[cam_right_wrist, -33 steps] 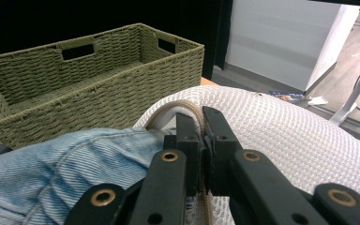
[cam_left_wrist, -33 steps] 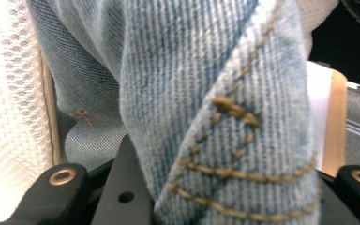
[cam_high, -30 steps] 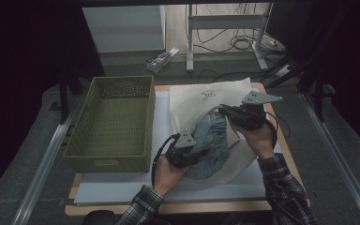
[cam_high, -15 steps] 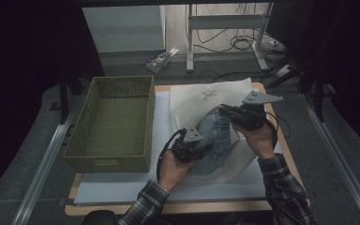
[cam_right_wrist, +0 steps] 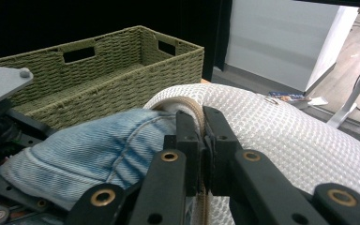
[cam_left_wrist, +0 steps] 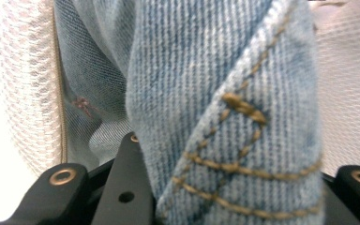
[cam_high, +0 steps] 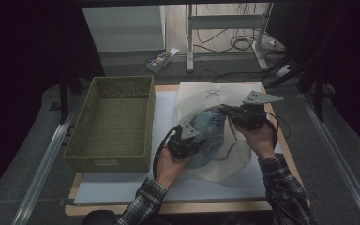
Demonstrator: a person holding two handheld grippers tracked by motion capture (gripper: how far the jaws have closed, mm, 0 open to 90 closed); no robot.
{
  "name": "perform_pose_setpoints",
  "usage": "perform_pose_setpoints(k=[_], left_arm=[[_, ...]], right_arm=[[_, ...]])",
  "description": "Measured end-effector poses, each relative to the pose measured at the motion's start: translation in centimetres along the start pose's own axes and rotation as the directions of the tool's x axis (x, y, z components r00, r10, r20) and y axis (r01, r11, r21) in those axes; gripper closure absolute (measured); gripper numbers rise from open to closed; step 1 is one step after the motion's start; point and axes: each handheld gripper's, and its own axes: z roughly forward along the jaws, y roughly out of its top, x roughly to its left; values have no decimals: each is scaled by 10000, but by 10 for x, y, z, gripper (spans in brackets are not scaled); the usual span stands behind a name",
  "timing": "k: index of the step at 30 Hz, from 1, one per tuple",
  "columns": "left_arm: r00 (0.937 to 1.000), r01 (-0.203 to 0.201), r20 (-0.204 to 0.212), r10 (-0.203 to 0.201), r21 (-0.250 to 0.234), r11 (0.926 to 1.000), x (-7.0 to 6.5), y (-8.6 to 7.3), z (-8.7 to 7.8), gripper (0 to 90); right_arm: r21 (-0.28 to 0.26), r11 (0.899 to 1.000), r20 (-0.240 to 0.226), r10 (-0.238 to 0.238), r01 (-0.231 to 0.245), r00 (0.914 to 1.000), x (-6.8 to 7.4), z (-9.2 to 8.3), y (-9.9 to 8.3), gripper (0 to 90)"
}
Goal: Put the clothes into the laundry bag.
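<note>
A white mesh bag (cam_high: 225,93) lies on the table, and blue denim (cam_high: 211,133) bulges from its open mouth. My left gripper (cam_high: 198,132) comes from the lower left and is shut on a thick fold of the denim (cam_left_wrist: 225,93), with mesh (cam_left_wrist: 23,84) beside it. The denim fills the gap at my left gripper (cam_left_wrist: 243,159). From the right, my right gripper (cam_high: 222,110) is shut on the bag's zipper rim. My right gripper (cam_right_wrist: 201,126) pinches that rim, with white mesh (cam_right_wrist: 272,131) to the right and denim (cam_right_wrist: 89,150) to the left.
A green woven basket (cam_high: 151,122) stands left of the bag, close to my left hand; its wall (cam_right_wrist: 122,79) is empty inside. A white mat (cam_high: 164,187) covers the wooden tabletop. Beyond the table, a small box (cam_high: 159,58), desk legs and cables lie on the floor.
My left gripper has edged slightly up and right toward the bag's mouth with the denim in it. The right gripper has stayed put on the rim.
</note>
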Motion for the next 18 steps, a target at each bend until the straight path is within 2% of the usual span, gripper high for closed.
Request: perform_pose_setpoints(k=[3, 11, 18], left_arm=[[9998, 171, 94, -172, 27, 9998, -1, 0, 3, 712], [9994, 344, 17, -345, 331, 9989, -1, 5, 14, 712], [9988, 482, -22, -482, 294, 9984, 0, 14, 22, 711]], right_arm=[[2, 10000, -15, -47, 47, 10000, 2, 1, 0, 847], [51, 9999, -100, -89, 89, 9999, 4, 3, 0, 847], [24, 10000, -179, -36, 37, 9998, 3, 2, 0, 847]])
